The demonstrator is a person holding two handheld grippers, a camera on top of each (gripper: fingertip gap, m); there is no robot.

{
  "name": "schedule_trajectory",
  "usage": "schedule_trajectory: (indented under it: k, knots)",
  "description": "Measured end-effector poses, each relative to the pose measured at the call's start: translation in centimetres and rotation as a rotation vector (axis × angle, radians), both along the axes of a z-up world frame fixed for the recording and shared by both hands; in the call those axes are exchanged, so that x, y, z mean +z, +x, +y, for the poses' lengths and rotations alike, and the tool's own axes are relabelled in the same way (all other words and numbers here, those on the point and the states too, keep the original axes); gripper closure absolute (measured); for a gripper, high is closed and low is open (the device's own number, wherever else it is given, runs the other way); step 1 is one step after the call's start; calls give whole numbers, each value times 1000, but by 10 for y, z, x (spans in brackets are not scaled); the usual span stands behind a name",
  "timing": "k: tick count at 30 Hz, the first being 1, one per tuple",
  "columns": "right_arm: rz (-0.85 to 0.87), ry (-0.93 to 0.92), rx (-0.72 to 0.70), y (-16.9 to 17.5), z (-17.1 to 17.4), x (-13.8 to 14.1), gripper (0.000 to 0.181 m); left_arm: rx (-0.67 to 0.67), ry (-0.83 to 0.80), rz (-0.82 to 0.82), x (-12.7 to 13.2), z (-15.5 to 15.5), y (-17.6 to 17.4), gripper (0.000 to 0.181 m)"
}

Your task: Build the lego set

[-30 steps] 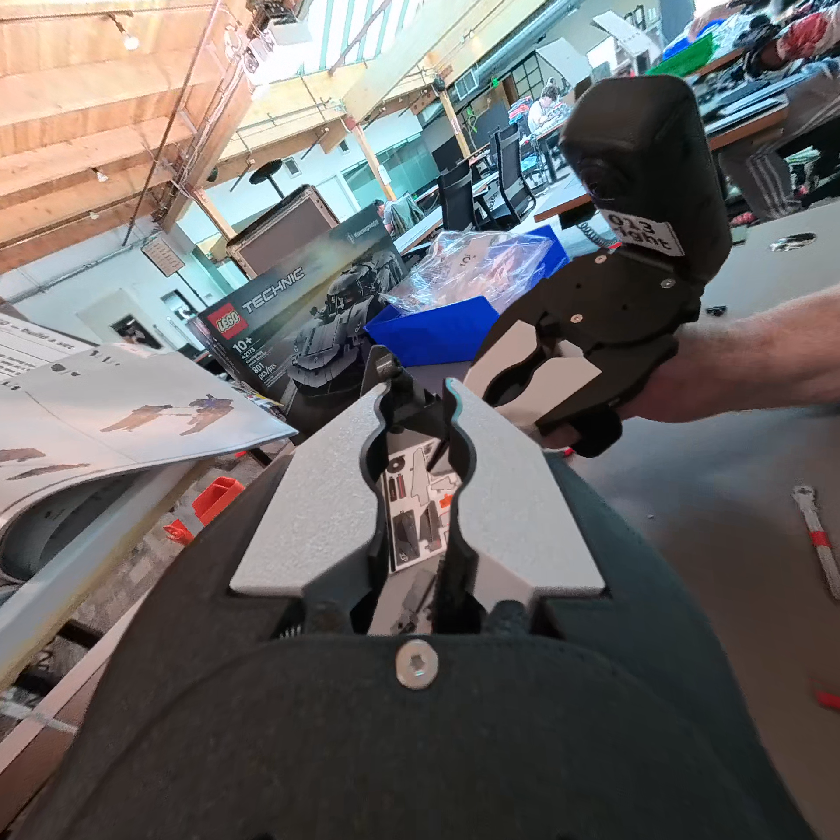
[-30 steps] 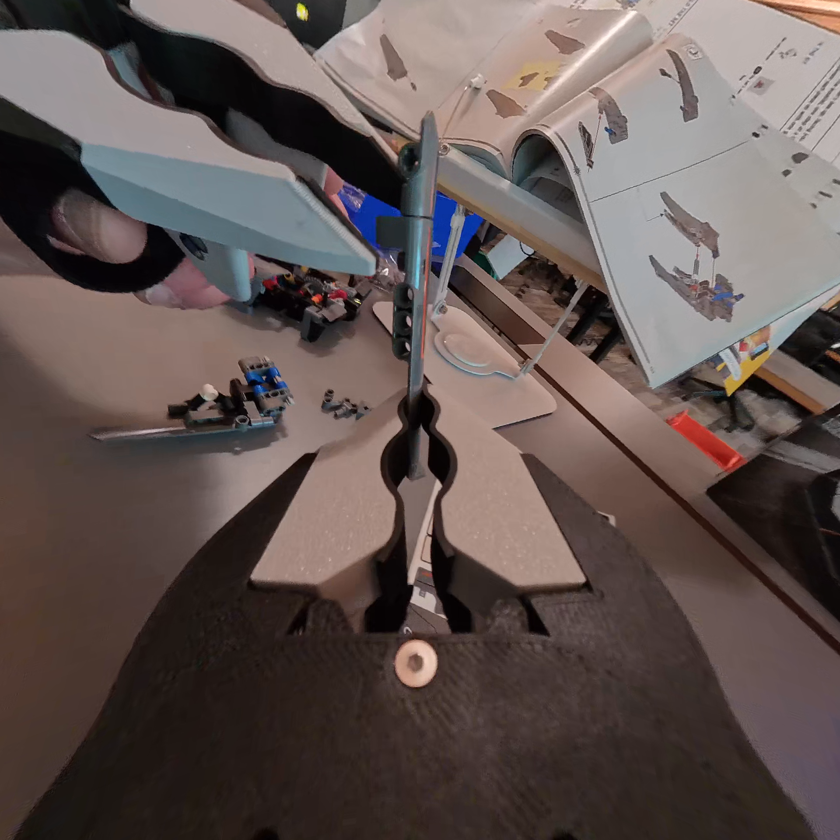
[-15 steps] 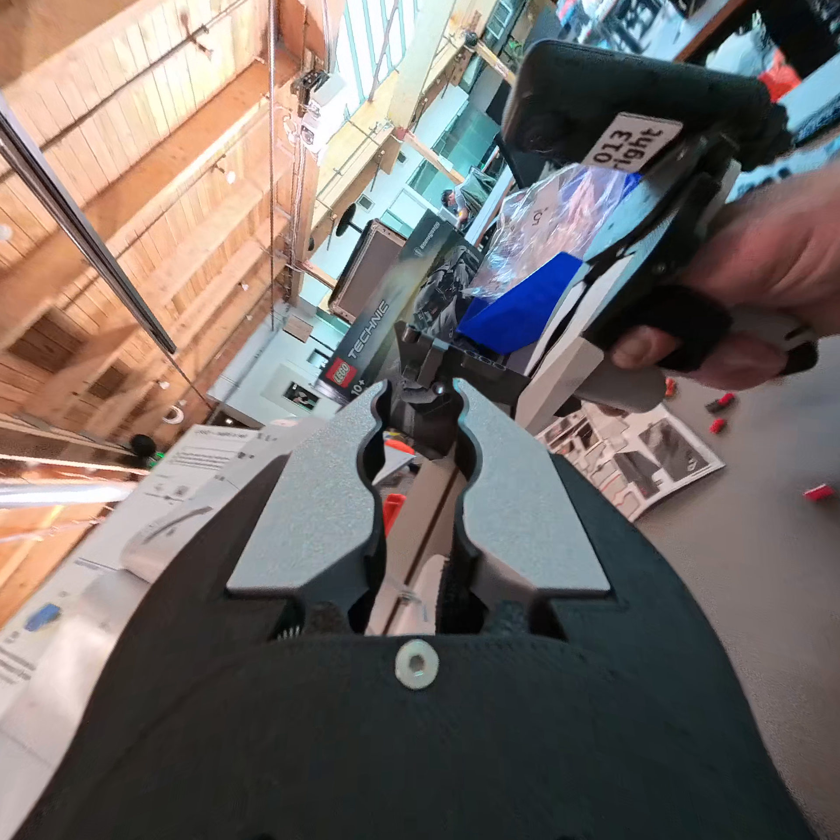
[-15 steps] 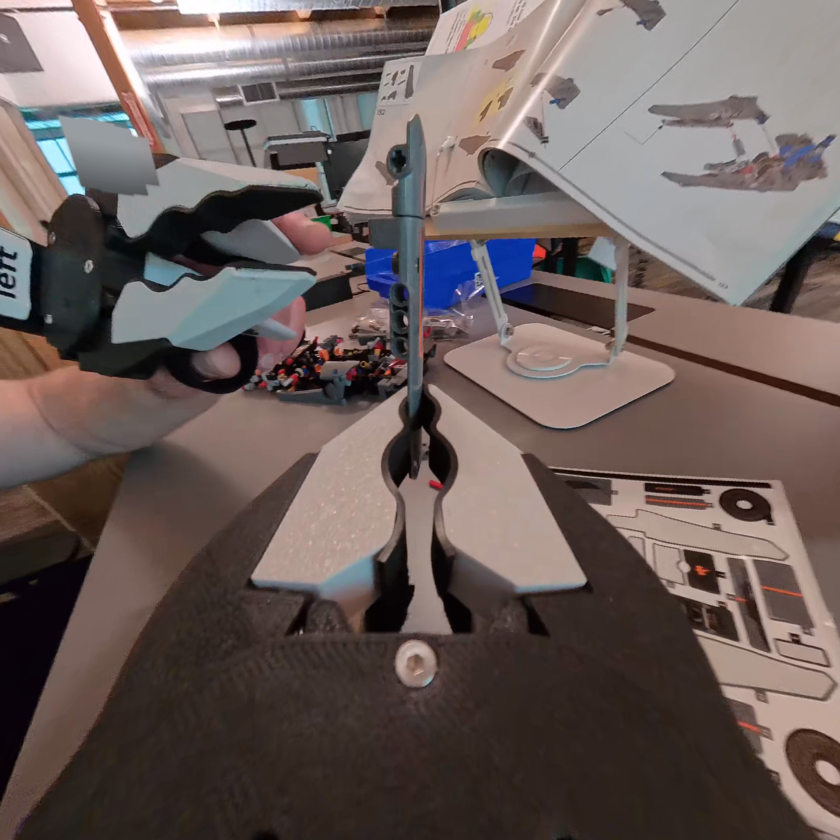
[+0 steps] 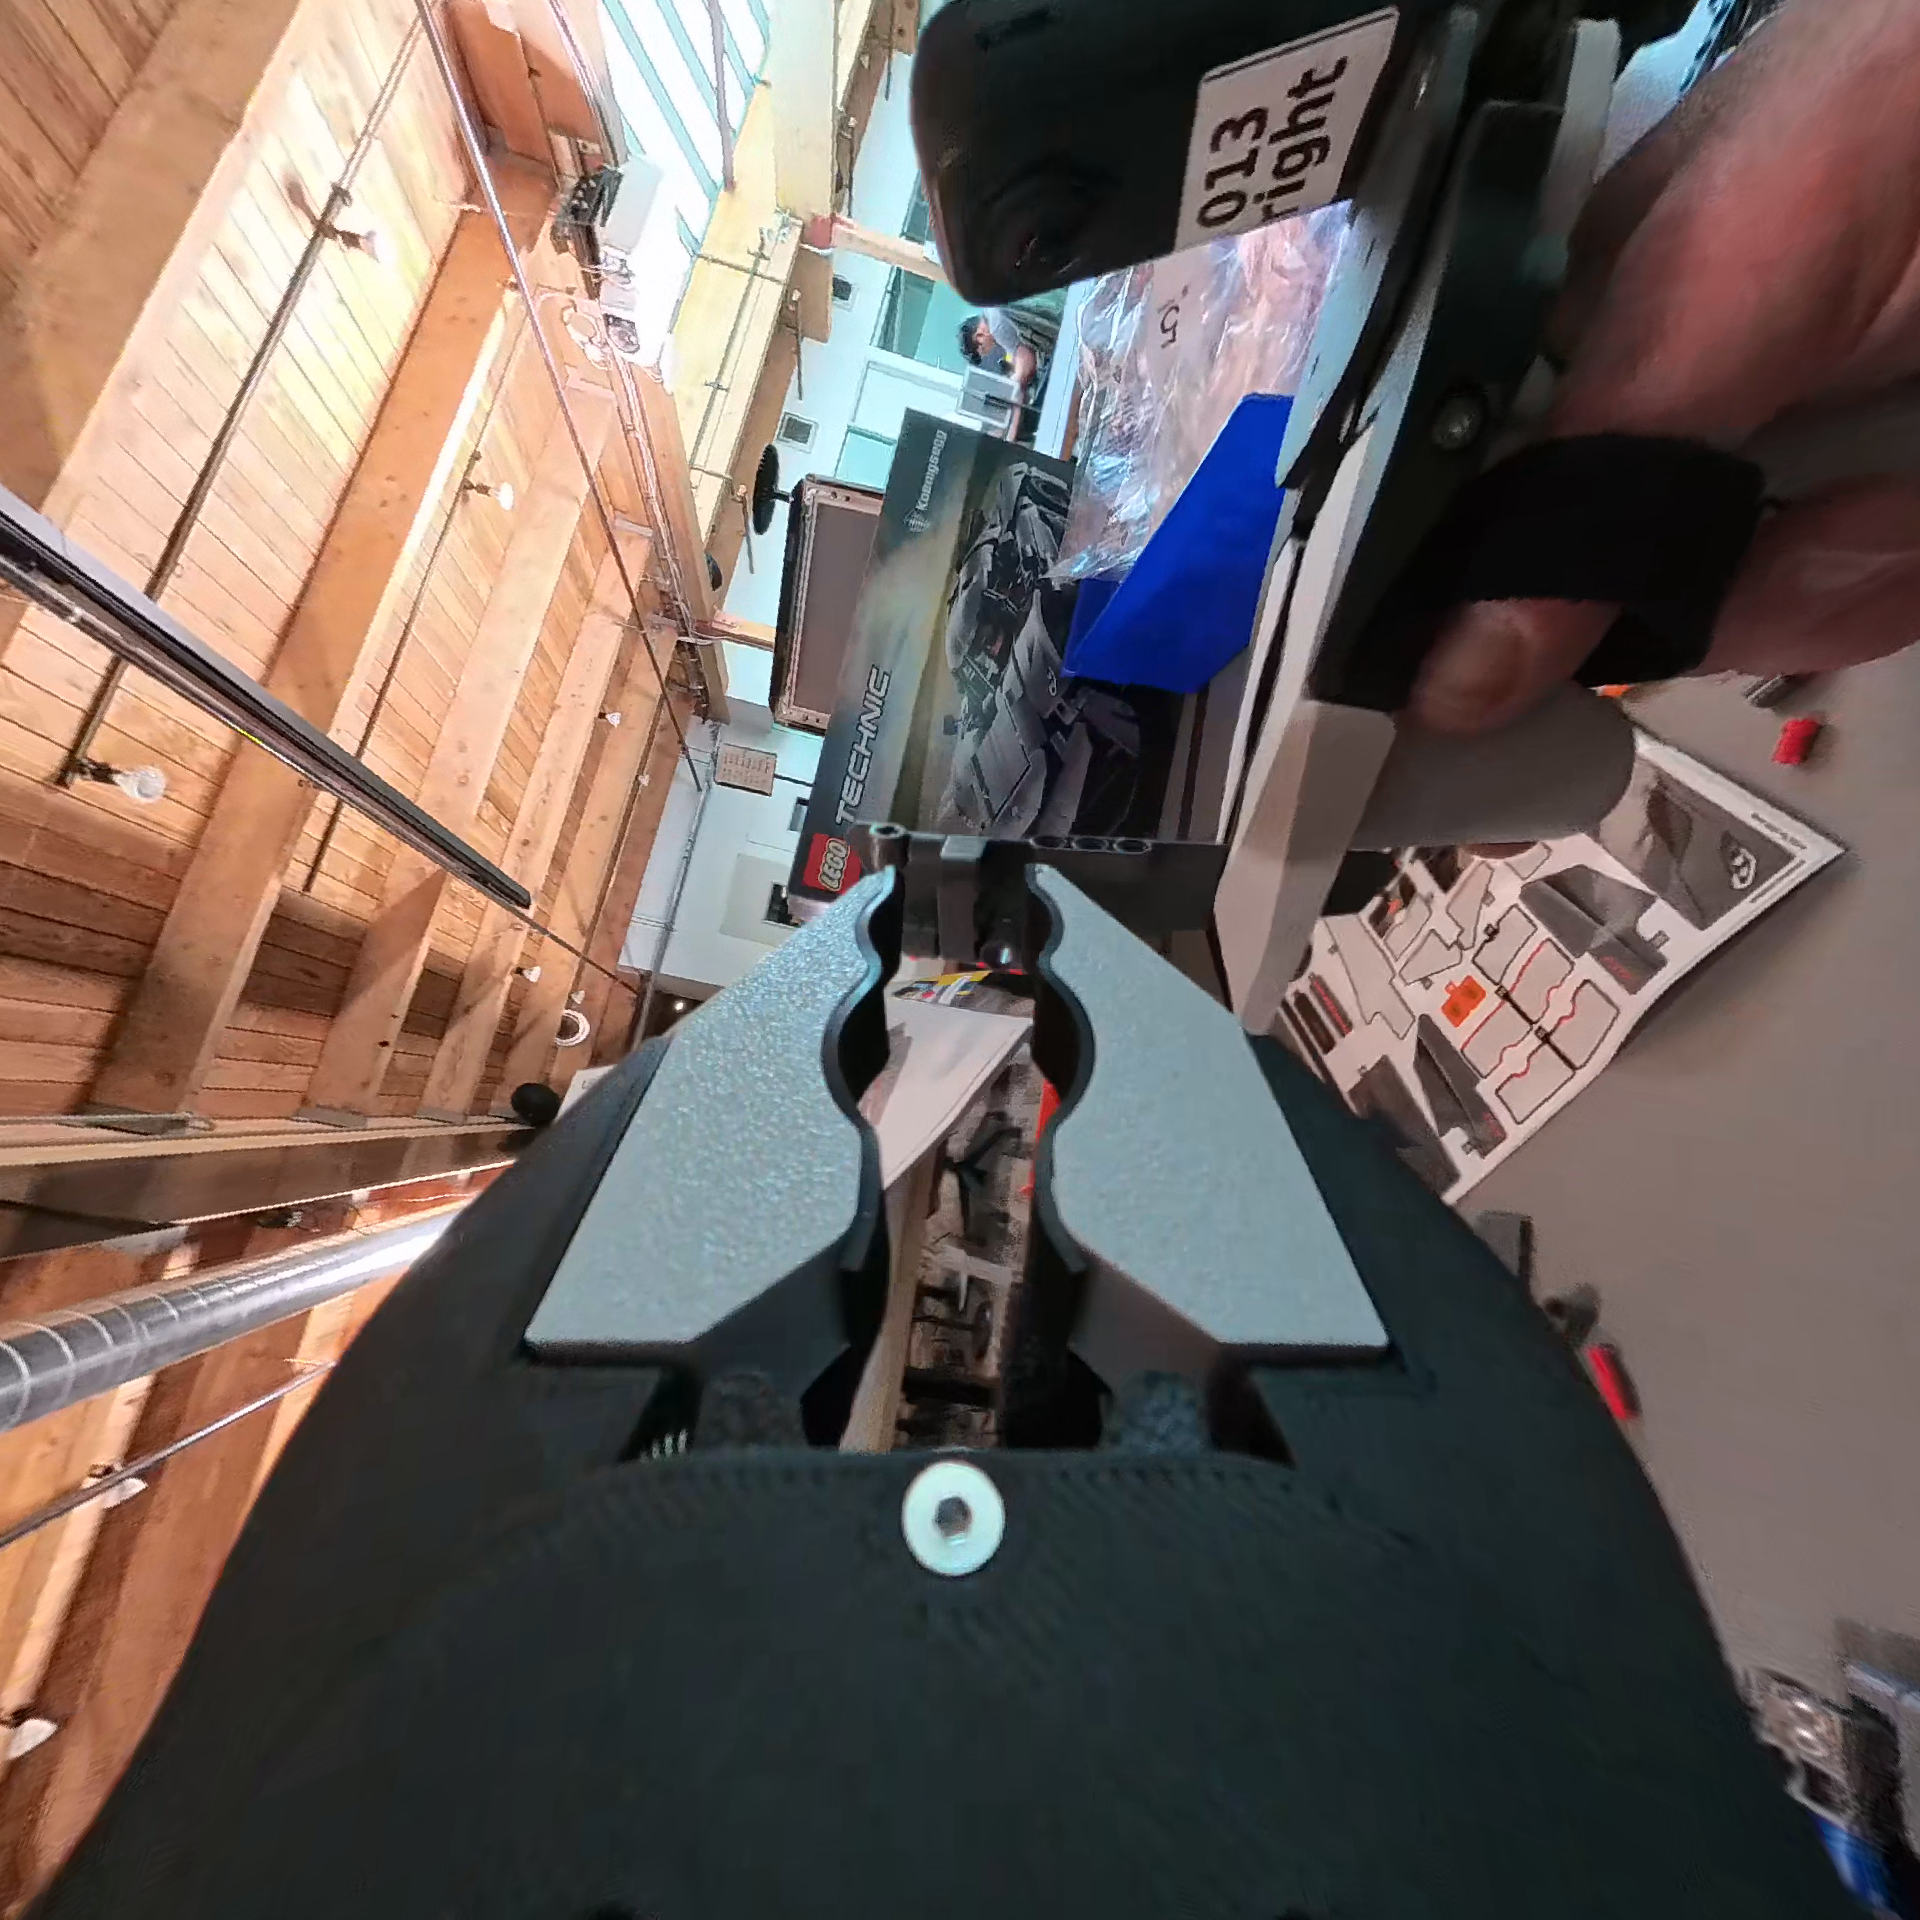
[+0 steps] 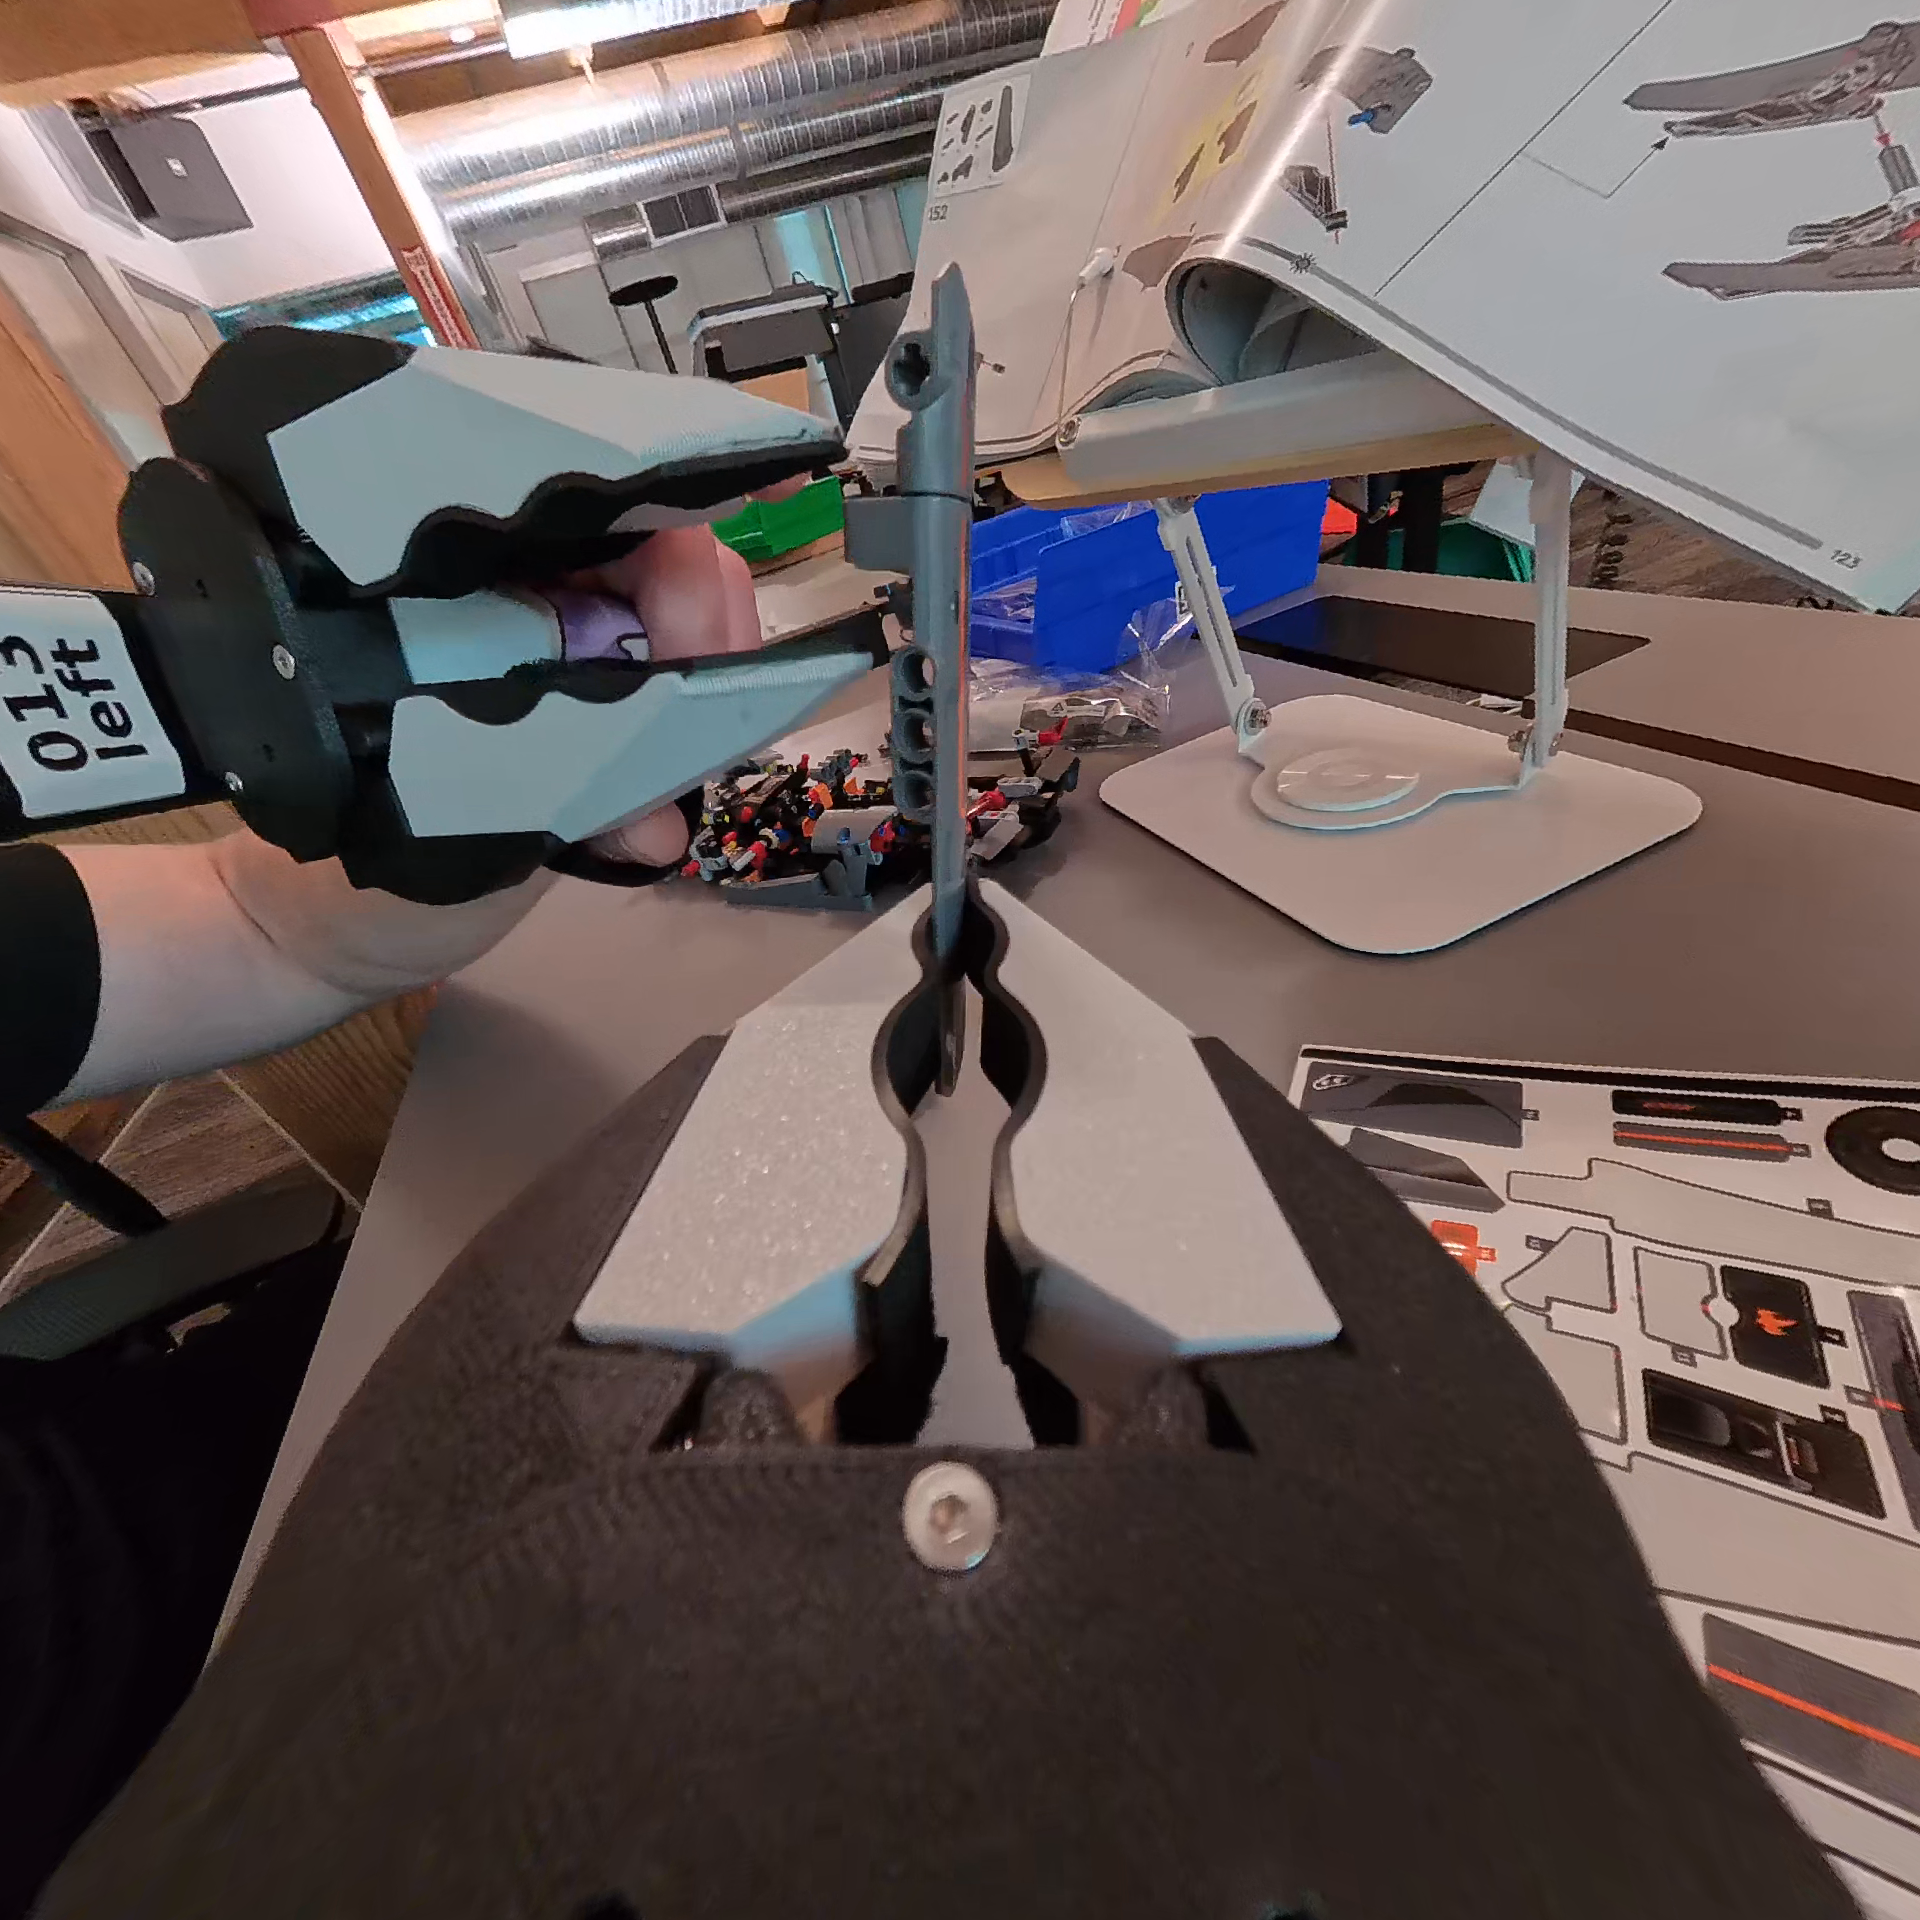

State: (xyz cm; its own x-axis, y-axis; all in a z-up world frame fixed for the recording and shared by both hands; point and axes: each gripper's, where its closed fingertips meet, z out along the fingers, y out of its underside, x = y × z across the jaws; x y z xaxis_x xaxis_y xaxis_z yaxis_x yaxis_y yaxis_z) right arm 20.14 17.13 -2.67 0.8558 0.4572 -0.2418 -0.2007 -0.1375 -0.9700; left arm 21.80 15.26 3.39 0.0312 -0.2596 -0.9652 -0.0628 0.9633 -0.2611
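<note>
Right tongs (image 6: 954,914) clamped on grey beam (image 6: 935,582) | left tongs (image 6: 847,551) apart around it | blue bin (image 6: 1143,582): clear bags

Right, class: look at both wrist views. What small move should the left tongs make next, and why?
Probably close the left tongs on the small grey connector. They stand open with that connector between their tips, while the right tongs are shut on the long grey panel it sits on, holding it upright and steady.

Two grippers (image 6: 852,551) (image 6: 951,914), one sticker sheet (image 6: 1662,1299)
</note>
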Motion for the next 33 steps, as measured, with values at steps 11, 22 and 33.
schedule_trajectory:
  k: [11,22,33]
  knots:
    - [-36,6,6,-4,0,-1,181,26,96,29,-1,3,3,176]
    - [-28,163,21,-3,-11,27,129,-14,-80,146,22,32,-22,177]
    - [-5,167,74,-6,-13,24,135,-399,-446,626,22,25,-76,177]
